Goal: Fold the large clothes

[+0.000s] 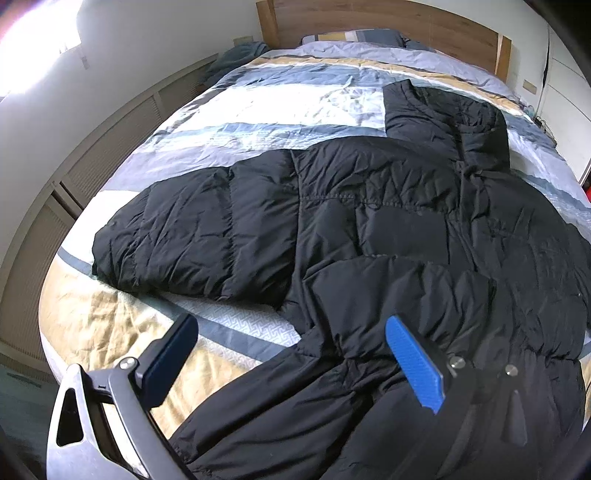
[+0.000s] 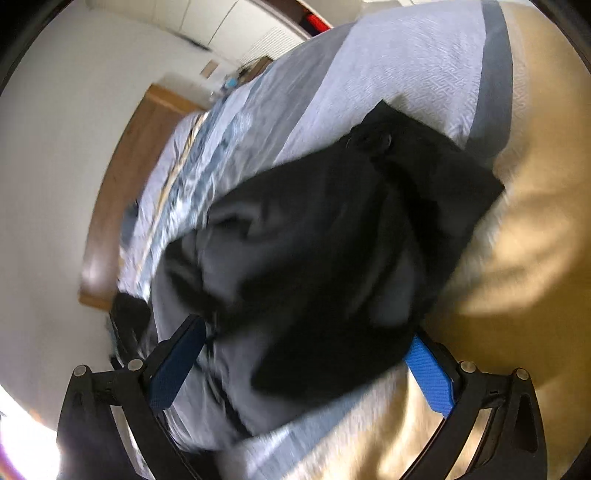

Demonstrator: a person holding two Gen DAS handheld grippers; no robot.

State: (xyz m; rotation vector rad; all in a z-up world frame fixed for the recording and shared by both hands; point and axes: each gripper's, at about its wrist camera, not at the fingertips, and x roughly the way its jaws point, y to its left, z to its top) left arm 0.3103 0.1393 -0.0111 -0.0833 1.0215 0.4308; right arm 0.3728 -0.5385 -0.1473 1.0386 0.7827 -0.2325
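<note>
A large black puffer jacket (image 1: 369,221) lies spread on the bed, collar toward the headboard, one sleeve stretched out to the left. My left gripper (image 1: 291,332) is open and hovers over the jacket's near left edge, with nothing between its blue pads (image 1: 413,365). In the blurred right wrist view a black part of the jacket (image 2: 332,240) with a snap button lies between the wide-open fingers of my right gripper (image 2: 306,336). The pads (image 2: 430,376) stand apart on either side of the cloth, not clamped on it.
The bed (image 1: 110,325) has a striped grey, white and gold cover. A wooden headboard (image 1: 369,22) and pillows are at the far end. A white wall with slatted panels (image 1: 37,240) runs along the left side.
</note>
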